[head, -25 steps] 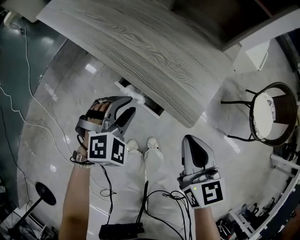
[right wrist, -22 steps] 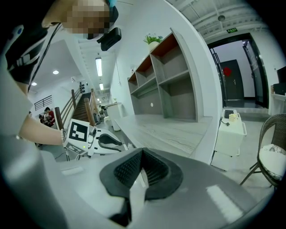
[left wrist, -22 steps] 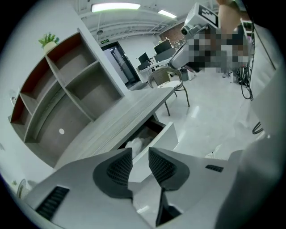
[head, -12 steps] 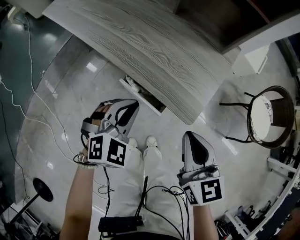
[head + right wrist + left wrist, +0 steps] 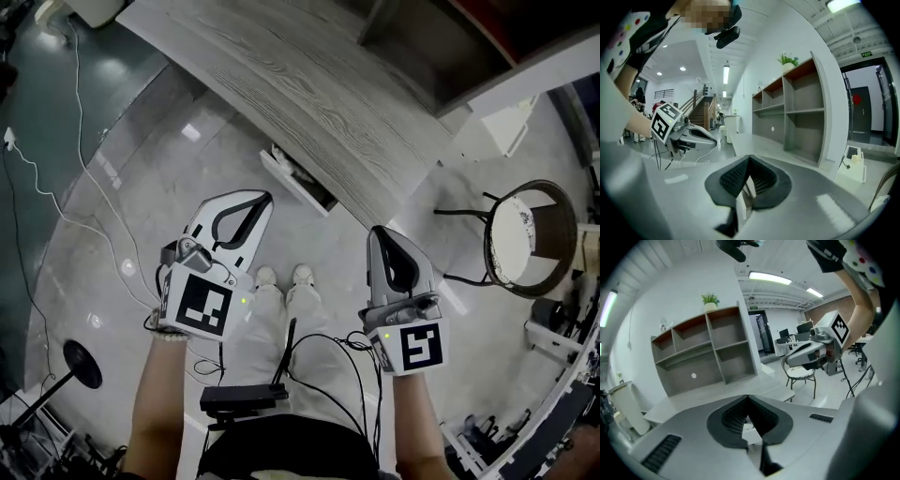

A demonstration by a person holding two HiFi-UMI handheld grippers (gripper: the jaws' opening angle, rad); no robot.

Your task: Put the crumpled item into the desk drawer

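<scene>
Head view, crumpled item point(image 5: 281, 156) in open drawer point(image 5: 306, 188), apart from left claw point(image 5: 265, 197), right claw point(image 5: 374, 231) alongside, both clenched empty.

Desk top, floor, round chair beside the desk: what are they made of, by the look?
Grey wood-grain desk top: wood or a laminate print, matte; long grain lines, no glare.
Pale glossy floor: polished stone or marble-look tile; it shows lamp reflections and faint veining.
Round chair: thin black frame, likely metal tube; the pale seat is perhaps padded, hard to tell.

Forearms side by side — left gripper point(image 5: 261, 204) just closed on nothing, right gripper point(image 5: 382, 239) clamped together, empty.
</scene>
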